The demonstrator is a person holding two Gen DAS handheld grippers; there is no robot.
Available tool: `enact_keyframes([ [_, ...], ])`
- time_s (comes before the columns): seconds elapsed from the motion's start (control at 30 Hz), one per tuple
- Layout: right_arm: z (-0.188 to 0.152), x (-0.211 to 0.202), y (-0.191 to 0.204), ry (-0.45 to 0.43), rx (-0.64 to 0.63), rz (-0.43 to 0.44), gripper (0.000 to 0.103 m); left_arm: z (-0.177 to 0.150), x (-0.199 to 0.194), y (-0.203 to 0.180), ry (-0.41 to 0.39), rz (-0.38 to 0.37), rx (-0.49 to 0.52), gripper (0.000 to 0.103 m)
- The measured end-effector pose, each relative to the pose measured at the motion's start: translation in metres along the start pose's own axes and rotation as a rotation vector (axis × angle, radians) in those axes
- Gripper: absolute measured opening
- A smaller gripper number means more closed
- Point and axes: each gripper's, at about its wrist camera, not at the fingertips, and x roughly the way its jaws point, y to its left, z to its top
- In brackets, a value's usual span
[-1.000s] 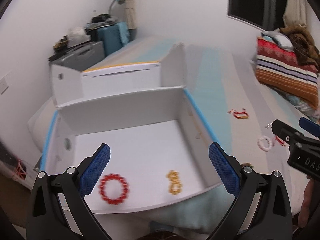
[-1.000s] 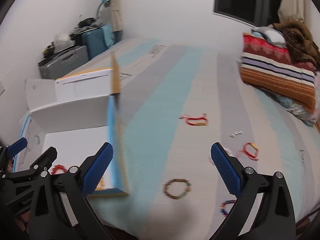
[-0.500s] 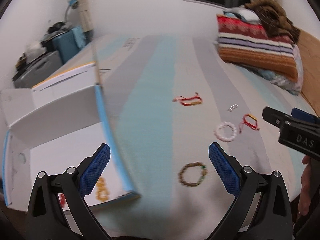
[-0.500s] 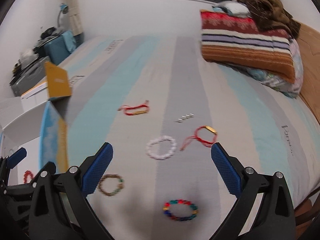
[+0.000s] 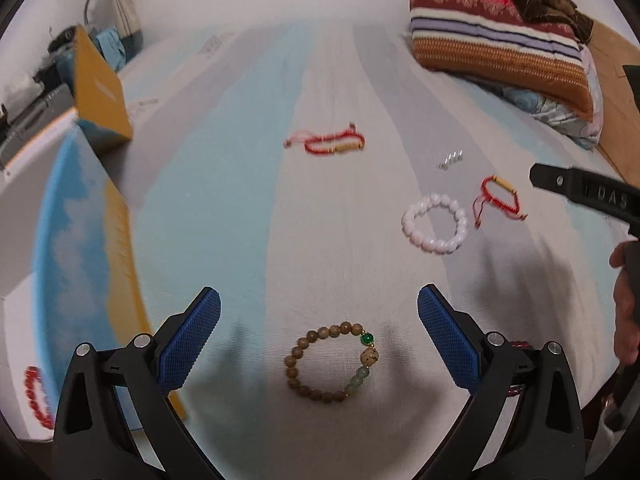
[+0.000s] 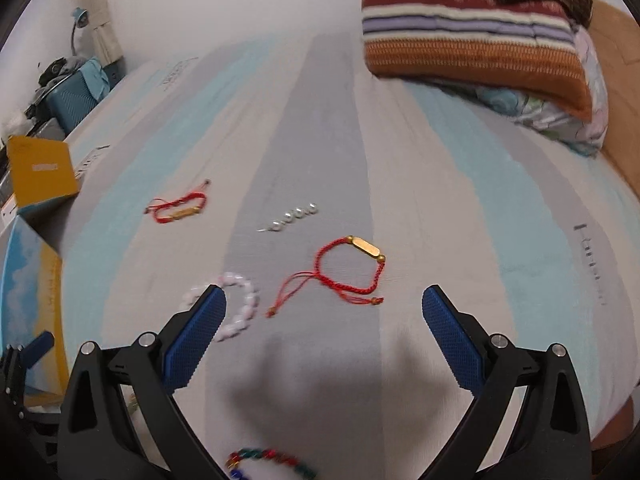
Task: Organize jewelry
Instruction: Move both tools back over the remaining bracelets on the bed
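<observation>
Wooden bead bracelet (image 5: 331,361): brown beads with one bright green bead, one speckled tan bead and a few pale green ones, lying flat on the striped bedsheet (image 5: 248,184). My left gripper (image 5: 319,343) hangs over it, jaws spread wide and empty, the bracelet between them. My right gripper (image 6: 324,340), equally released, faces the red cord bracelet (image 6: 349,268). Half a second ago the open box (image 5: 80,248) filled more of the left view; it now sits at the edge.
</observation>
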Motion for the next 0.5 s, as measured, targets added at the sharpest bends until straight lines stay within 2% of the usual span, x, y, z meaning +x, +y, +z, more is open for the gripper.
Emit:
enact_keyframes([
  [0.07, 0.001, 0.016, -0.008, 0.037, 0.024, 0.023, 0.095, -0.001, 0.009, 0.000, 0.013, 0.002, 0.001, 0.097],
  [0.5, 0.013, 0.067, -0.019, 0.108, 0.003, -0.021, 0.095, -0.023, 0.027, -0.011, 0.061, -0.015, 0.041, 0.097],
])
